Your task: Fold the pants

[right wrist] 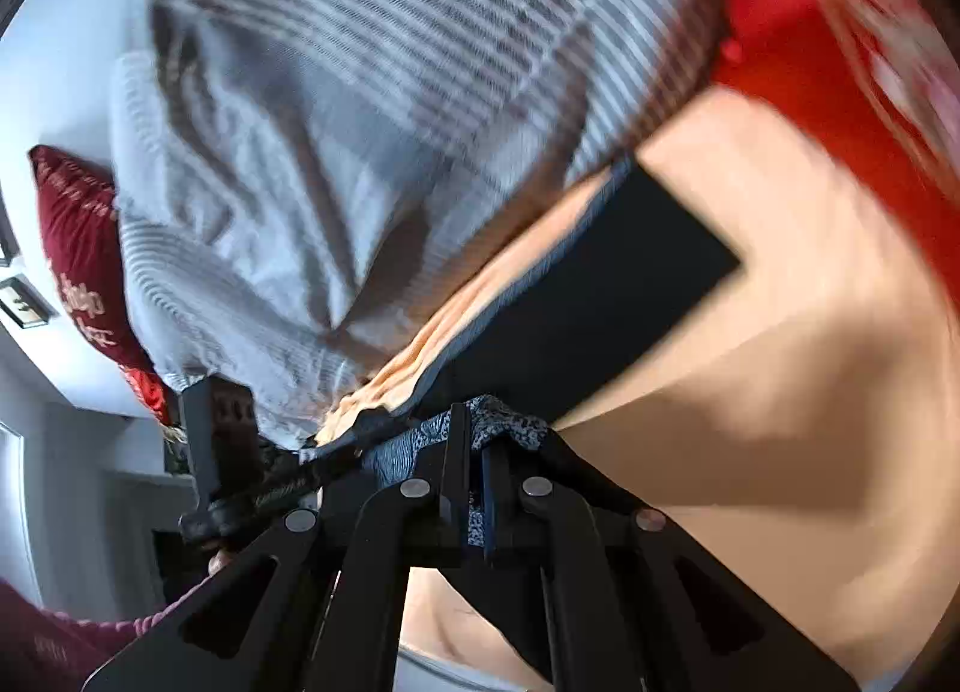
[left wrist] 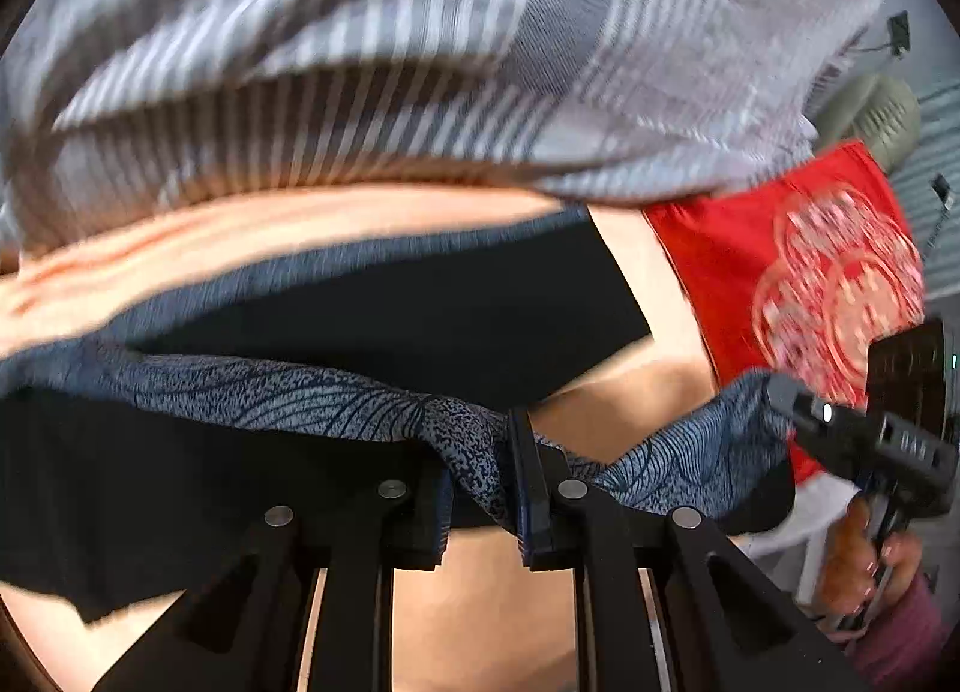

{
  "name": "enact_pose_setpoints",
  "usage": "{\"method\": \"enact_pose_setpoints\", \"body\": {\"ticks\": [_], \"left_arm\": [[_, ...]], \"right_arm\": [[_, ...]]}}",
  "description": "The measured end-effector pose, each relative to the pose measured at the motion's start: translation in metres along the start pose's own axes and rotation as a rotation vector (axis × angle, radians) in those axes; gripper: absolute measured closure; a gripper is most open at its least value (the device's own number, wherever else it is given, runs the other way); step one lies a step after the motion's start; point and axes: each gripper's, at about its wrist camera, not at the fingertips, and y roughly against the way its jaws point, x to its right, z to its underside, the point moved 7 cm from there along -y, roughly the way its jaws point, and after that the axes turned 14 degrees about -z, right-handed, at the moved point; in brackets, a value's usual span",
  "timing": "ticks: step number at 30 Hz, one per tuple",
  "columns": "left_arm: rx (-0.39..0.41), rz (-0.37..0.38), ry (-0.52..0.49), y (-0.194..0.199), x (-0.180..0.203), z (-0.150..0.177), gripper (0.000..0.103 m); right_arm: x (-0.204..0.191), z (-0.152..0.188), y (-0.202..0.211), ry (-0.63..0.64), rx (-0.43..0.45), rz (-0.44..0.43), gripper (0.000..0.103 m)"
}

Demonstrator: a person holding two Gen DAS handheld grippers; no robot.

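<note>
**Both claws pinch the patterned pants edge above the bed**

Left wrist view: the left gripper [left wrist: 489, 488] has its jaws drawn tight together, and a bunched fold of the dark navy pants with a blue-grey printed leafy waistband [left wrist: 288, 398] is nipped between them. The printed edge runs away to the left and droops to the right, where the right gripper [left wrist: 780, 392] has hold of the same edge. Its handle sits in the person's right hand [left wrist: 864, 566]. The pants' dark body hangs across the peach bedsheet [left wrist: 180, 254]. Beyond lies a grey-and-white striped blanket [left wrist: 390, 62], and at far right a red cushion with a pale circular print [left wrist: 798, 278]. All blurred.

Right wrist view: the right gripper [right wrist: 474, 452] is closed down on the printed waistband, cloth puffing out just past the fingertips. The dark pants panel [right wrist: 588, 302] stretches away right over the peach sheet [right wrist: 810, 332]. The left gripper [right wrist: 336, 461] shows at left. Striped blanket [right wrist: 360, 92] beyond; a dark red pillow [right wrist: 78, 248] at far left.
</note>
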Motion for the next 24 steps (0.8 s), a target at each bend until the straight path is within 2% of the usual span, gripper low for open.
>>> {"method": "enact_pose_setpoints", "body": {"ticks": [4, 6, 9, 12, 14, 15, 16, 17, 18, 20, 23, 24], "left_arm": [[-0.022, -0.1, 0.023, -0.03, -0.004, -0.034, 0.085], [-0.046, -0.104, 0.044, -0.035, -0.006, -0.043, 0.085], [-0.041, -0.106, 0.052, -0.028, -0.011, -0.045, 0.081], [-0.01, -0.166, 0.046, -0.012, -0.026, -0.041, 0.081], [-0.011, -0.213, 0.051, -0.007, -0.044, -0.034, 0.08], [-0.023, -0.256, 0.054, -0.01, -0.052, -0.028, 0.074], [-0.037, -0.29, 0.059, -0.015, -0.059, -0.023, 0.045], [-0.042, -0.325, 0.069, -0.021, -0.066, -0.017, 0.034], [-0.037, -0.353, 0.076, -0.028, -0.072, -0.013, 0.034], [-0.063, -0.393, 0.08, -0.045, -0.077, -0.005, 0.034], [-0.097, -0.428, 0.112, -0.073, -0.079, 0.004, 0.034], [-0.104, -0.439, 0.113, -0.079, -0.078, 0.005, 0.034]], "right_arm": [[0.032, -0.06, -0.036, -0.022, -0.062, 0.043, 0.1], [0.053, -0.082, -0.056, -0.039, -0.097, 0.061, 0.1], [0.073, -0.101, -0.084, -0.032, -0.147, 0.098, 0.1], [0.094, -0.111, -0.104, -0.031, -0.178, 0.17, 0.099], [0.106, -0.117, -0.107, -0.034, -0.182, 0.212, 0.096], [0.11, -0.119, -0.105, -0.037, -0.177, 0.239, 0.094], [0.111, -0.122, -0.101, -0.043, -0.17, 0.245, 0.092], [0.109, -0.124, -0.098, -0.046, -0.163, 0.239, 0.076], [0.103, -0.127, -0.089, -0.036, -0.142, 0.234, 0.054], [0.086, -0.131, -0.07, 0.042, -0.089, 0.242, 0.034], [0.074, -0.128, -0.047, 0.155, -0.092, 0.328, 0.035], [0.076, -0.123, -0.045, 0.178, -0.12, 0.361, 0.044]]}}
